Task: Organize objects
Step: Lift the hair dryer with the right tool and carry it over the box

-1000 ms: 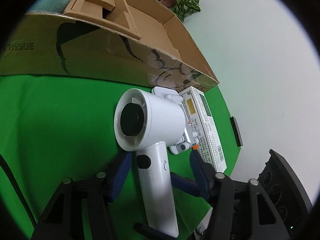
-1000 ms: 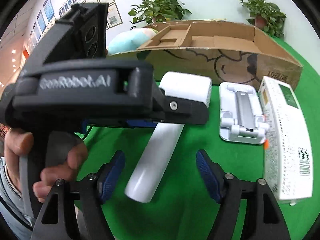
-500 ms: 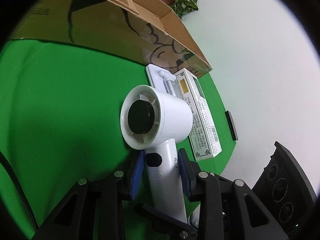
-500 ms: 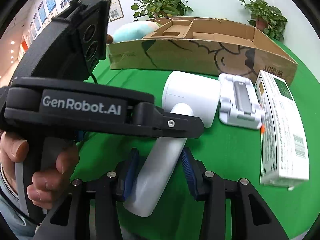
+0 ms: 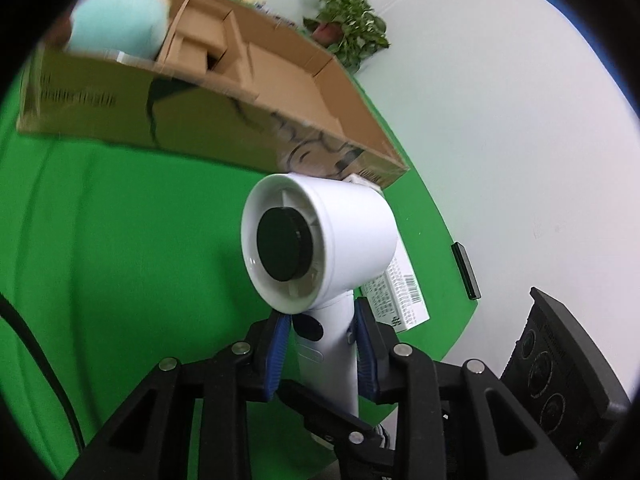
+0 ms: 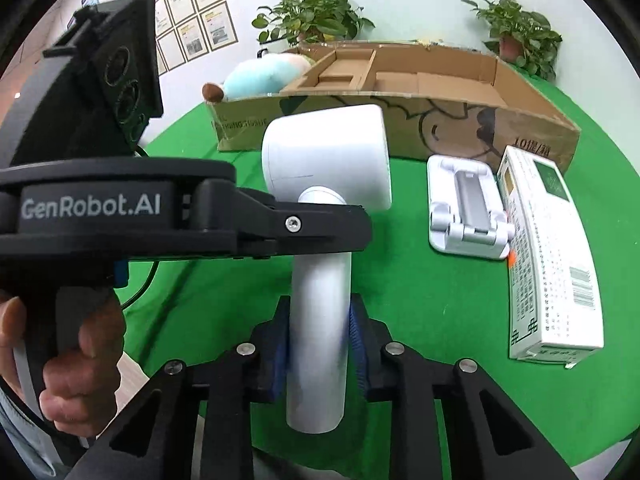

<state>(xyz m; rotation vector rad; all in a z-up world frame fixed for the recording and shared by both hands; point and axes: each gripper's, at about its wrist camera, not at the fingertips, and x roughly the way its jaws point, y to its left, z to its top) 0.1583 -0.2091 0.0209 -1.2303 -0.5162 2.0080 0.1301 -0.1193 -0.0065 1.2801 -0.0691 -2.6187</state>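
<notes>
My left gripper (image 5: 320, 344) and right gripper (image 6: 318, 344) have just been closing and now both clamp the hair dryer (image 6: 320, 184) handle, lifted clear of the green table (image 6: 420, 300). Remaining, I judge: hair dryer, white stand (image 6: 466, 212) and carton (image 6: 552, 264) into the cardboard box (image 6: 400, 92).

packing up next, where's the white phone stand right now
In the right wrist view the white phone stand lies flat on the green table, right of the hair dryer, touching the long white carton, before the cardboard box.
</notes>
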